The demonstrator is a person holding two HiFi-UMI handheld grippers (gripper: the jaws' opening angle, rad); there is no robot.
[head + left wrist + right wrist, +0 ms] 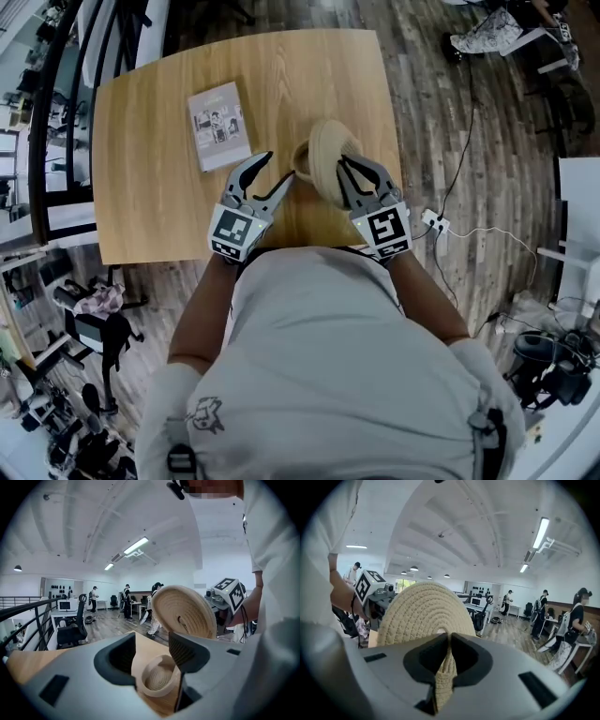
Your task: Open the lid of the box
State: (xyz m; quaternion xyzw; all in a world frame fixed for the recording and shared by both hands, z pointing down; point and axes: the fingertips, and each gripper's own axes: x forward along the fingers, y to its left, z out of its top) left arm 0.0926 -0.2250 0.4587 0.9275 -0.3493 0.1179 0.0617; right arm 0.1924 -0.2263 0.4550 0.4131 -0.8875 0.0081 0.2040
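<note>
Woven box (302,159) sits on desk (150,187), toward near right corner, uncovered. Round woven lid (424,616) is off it, raised on edge just above and right of box. Right gripper (449,654): jaws pinching lid's rim. Left gripper (152,654): jaws spread, box low between them; contact unclear. Booklet (218,126) lies mid-desk, left of box.

The lid (328,157) and the box (158,678) are coiled pale rope, matt and rough, on a table (141,197) of smooth light wood, with a glossy paper booklet (218,126) at ten o'clock of them, while the left gripper (278,169) and right gripper (356,169) are matt grey plastic.
</note>
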